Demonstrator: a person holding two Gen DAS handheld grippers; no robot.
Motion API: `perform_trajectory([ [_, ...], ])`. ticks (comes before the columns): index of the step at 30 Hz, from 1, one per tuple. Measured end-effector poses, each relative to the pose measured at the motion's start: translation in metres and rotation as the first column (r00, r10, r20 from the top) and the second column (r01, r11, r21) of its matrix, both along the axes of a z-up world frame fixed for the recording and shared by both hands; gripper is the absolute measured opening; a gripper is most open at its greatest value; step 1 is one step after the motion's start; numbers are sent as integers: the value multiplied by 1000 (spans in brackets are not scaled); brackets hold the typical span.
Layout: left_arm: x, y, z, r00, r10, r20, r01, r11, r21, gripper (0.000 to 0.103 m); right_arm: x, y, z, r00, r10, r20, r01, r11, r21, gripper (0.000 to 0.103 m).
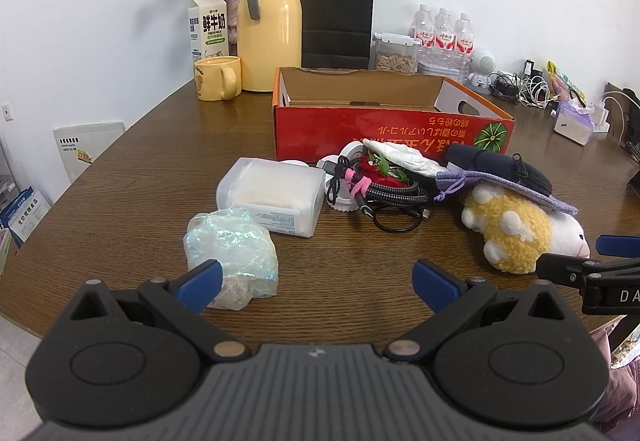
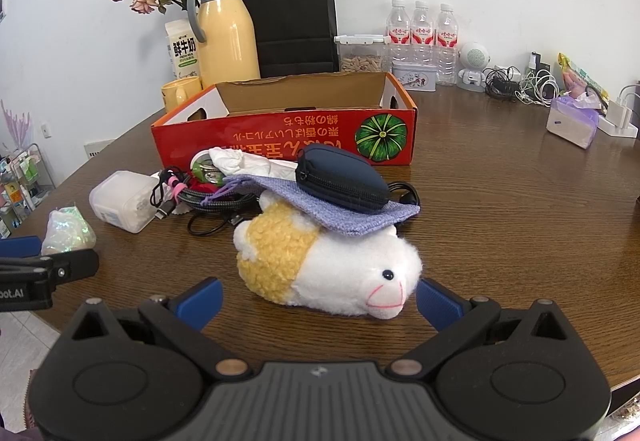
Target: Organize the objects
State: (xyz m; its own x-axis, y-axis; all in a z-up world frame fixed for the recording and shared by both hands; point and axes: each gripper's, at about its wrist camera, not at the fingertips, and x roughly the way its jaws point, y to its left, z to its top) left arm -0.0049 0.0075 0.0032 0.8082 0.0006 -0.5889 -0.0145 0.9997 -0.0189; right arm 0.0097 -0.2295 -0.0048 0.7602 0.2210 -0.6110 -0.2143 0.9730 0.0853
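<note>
Two grippers hover low over a wooden table (image 1: 140, 161), both spread wide and holding nothing. The left gripper (image 1: 318, 283) is beside a crinkled iridescent bag (image 1: 230, 245); the right gripper (image 2: 320, 299) faces a plush sheep (image 2: 328, 265). A purple pouch (image 2: 320, 201) and navy zip case (image 2: 344, 177) lie on the sheep, before an open red cardboard box (image 2: 280, 137).

each claw has a ribbed dark grey body flanked by two round black housings, with black linkage arms on brass-coloured pivot pins and small silver screws. the left claw (image 1: 316, 279) and right claw (image 2: 318, 299) carry blue fingertips (image 1: 200, 283). white lettering marks the sides.
</note>
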Motion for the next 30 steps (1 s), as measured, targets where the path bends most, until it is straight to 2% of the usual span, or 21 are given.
perform_trajectory([
  [8, 0, 4, 2, 1000, 11, 11, -11, 1000, -10, 103, 0, -1, 0, 1000, -3, 6, 3, 1000, -9, 103],
  [14, -1, 8, 6, 998, 38, 42, -38, 999, -7, 103, 1, -2, 7, 999, -7, 47, 9, 999, -35, 103],
  [18, 3, 21, 8, 995, 87, 52, -87, 996, -19, 103, 6, -3, 14, 996, -9, 87, 13, 999, -42, 103],
  [25, 19, 48, -3, 987, 163, 11, -163, 986, -36, 103, 35, -5, 24, 993, -7, 119, 14, 998, -58, 103],
  [30, 33, 56, -14, 984, 176, -24, -177, 983, -43, 101, 68, -6, 25, 996, 13, 84, -9, 999, -48, 103],
])
